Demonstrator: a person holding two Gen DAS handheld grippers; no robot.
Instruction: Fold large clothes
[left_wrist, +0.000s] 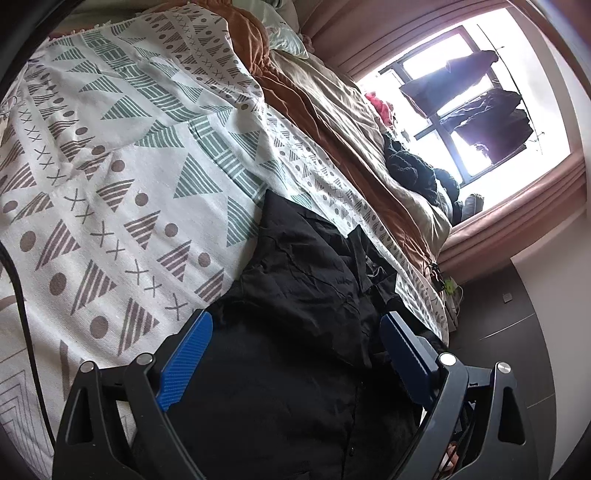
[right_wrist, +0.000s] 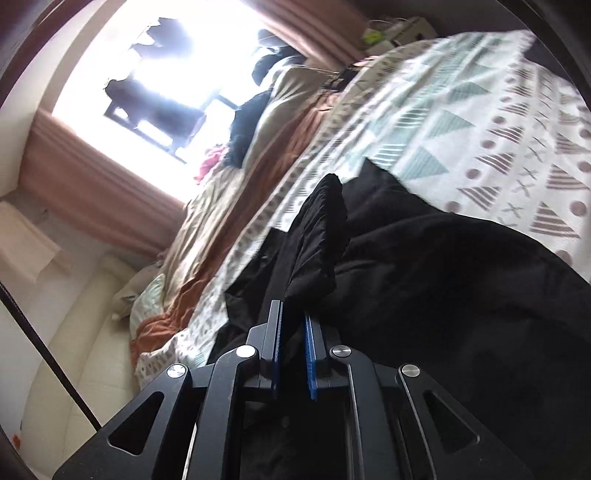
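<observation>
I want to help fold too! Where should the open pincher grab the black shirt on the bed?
Probably its near edge. The left gripper hangs open over the black shirt, which lies crumpled on the patterned blanket. Come down from above and pinch a raised wrinkle near the rim. The right gripper is shut on another bunch of the shirt.

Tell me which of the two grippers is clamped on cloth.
The right gripper: its blue fingers are pinched shut on a fold of the black garment. The left gripper stands wide open above that garment, holding nothing.
</observation>
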